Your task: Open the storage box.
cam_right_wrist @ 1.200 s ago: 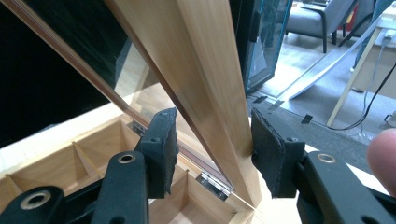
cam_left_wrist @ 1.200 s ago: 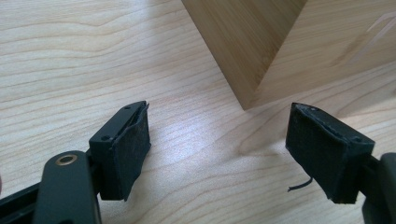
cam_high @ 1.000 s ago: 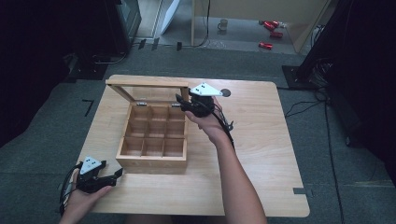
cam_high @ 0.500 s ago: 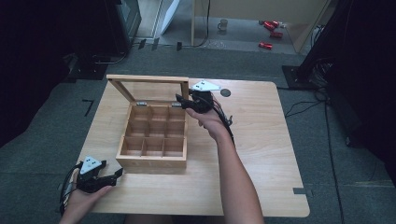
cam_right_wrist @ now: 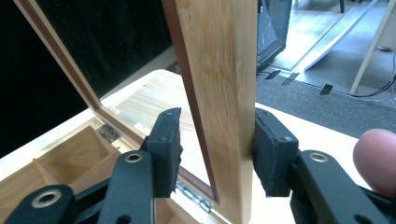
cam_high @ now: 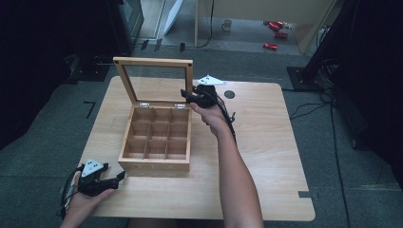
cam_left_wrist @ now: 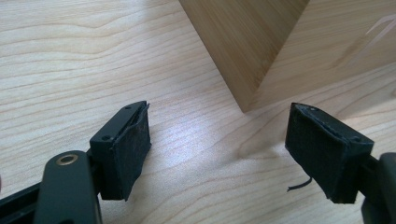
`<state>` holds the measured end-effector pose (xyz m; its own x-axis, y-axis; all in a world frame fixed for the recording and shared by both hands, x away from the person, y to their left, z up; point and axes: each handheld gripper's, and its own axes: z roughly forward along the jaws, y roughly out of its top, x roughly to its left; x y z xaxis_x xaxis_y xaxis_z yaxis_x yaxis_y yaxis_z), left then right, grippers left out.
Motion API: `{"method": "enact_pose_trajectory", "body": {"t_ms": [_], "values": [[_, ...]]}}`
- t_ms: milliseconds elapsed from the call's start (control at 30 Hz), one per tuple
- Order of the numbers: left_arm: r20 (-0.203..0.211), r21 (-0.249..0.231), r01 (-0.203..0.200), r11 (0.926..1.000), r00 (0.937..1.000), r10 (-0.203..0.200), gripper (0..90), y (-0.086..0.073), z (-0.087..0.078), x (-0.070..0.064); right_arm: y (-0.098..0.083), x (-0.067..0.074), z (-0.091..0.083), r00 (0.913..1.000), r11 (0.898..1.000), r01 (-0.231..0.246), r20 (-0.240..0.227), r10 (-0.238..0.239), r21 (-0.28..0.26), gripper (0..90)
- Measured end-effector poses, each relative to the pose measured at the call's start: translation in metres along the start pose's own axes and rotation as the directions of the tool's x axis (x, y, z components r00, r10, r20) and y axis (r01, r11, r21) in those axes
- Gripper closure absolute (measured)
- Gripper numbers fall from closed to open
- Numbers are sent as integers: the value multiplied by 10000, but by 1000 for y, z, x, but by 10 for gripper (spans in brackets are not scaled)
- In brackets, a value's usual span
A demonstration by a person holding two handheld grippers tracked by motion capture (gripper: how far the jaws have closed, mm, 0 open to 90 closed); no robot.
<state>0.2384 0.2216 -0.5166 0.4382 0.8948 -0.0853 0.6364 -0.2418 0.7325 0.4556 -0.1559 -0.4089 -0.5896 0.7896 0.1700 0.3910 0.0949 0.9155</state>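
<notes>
Wooden table (cam_high: pixel 266 142), right tool (cam_high: pixel 189 97) straddling box lid (cam_high: pixel 154 80), forearm outstretched

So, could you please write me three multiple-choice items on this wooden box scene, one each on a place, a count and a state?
1. Where does the left gripper sit?
A. at the table's near left corner, by the box
B. inside the box
C. on the floor

2. How many compartments does the wooden box have?
A. four
B. six
C. nine

3. How does the box lid stand?
A. shut flat
B. raised upright
C. lying apart from the box

Answers: 1 A, the high view shows it on the table near the box's front corner. 2 C, the dividers form three rows of three. 3 B, the lid stands up on its hinges, with the right gripper straddling its side rail.
</notes>
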Motion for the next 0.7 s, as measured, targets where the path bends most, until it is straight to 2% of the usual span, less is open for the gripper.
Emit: {"method": "enact_pose_trajectory", "body": {"t_ms": [100,167,233,267,333,433,700], "values": [[10,0,6,10000,10000,-6,226,0,0,0,1,-4,3,9998,9999,-168,86,168,-5,600],[13,9,-8,10000,10000,8,227,0,0,0,1,-6,5,9990,9994,-336,309,336,-10,636],[14,7,-11,10000,10000,11,227,0,0,0,1,-8,7,9959,9974,-727,544,726,7,678],[12,6,-14,10000,10000,14,227,0,0,0,0,-10,9,9915,9941,-1076,746,1065,109,679],[-1,13,-28,10000,10000,28,230,0,0,0,-2,-14,10,9847,9859,-1674,494,1674,-33,685],[-9,12,-28,10000,10000,28,231,0,0,0,0,-9,13,9892,9912,-1320,628,1323,-100,683],[12,-13,-14,10000,10000,14,231,0,0,0,2,-11,17,9891,9912,-1327,649,1324,7,683]]}}
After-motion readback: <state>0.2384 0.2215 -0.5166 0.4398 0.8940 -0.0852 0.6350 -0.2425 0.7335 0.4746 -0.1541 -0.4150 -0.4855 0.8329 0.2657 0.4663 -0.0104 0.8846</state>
